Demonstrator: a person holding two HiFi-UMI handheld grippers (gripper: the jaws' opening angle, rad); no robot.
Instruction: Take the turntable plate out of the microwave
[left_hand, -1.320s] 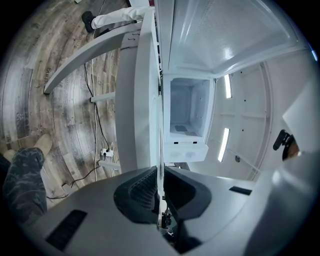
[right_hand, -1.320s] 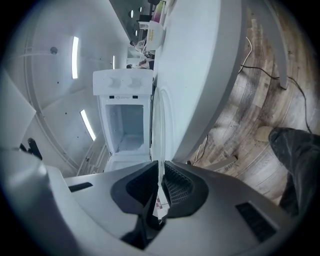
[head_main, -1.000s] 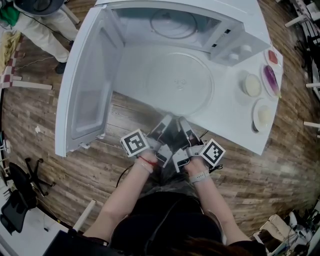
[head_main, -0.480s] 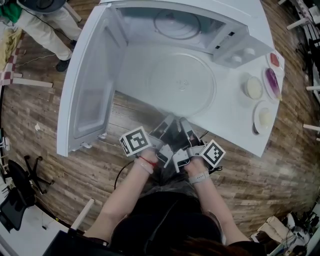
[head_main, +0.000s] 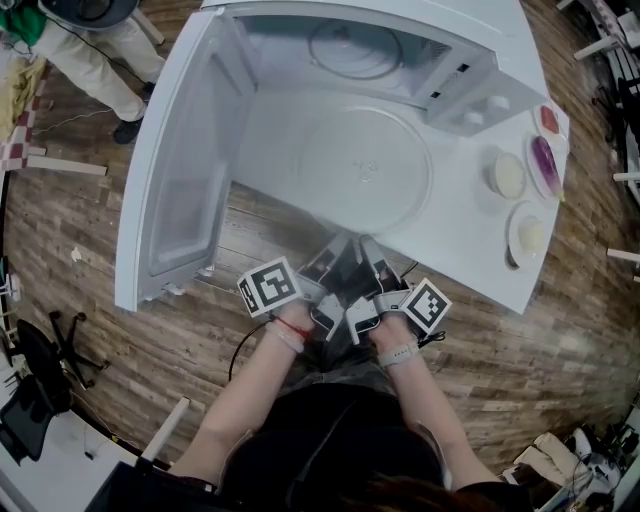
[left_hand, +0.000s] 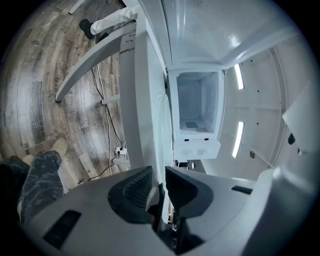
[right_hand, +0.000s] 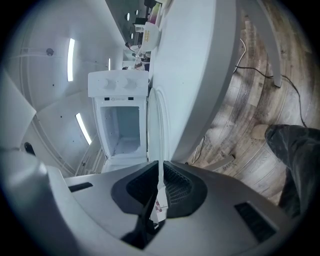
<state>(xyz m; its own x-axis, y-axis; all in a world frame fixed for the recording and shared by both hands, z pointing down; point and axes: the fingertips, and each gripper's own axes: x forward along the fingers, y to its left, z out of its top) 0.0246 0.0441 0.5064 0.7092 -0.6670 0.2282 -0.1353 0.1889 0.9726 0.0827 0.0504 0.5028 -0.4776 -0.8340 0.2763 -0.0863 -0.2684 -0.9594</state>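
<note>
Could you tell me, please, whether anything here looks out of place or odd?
Only the grip: the turntable plate lies flat on the table before the open microwave, its near rim clamped by the right gripper, while the jaws of the left gripper have just been opening, the rim loose between them. Nothing looks spilled or damaged.

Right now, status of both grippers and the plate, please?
Right hand-held gripper clamped on turntable plate rim. Left hand-held gripper just opened, rim between. Plate on table, outside microwave. Nothing blocking.
</note>
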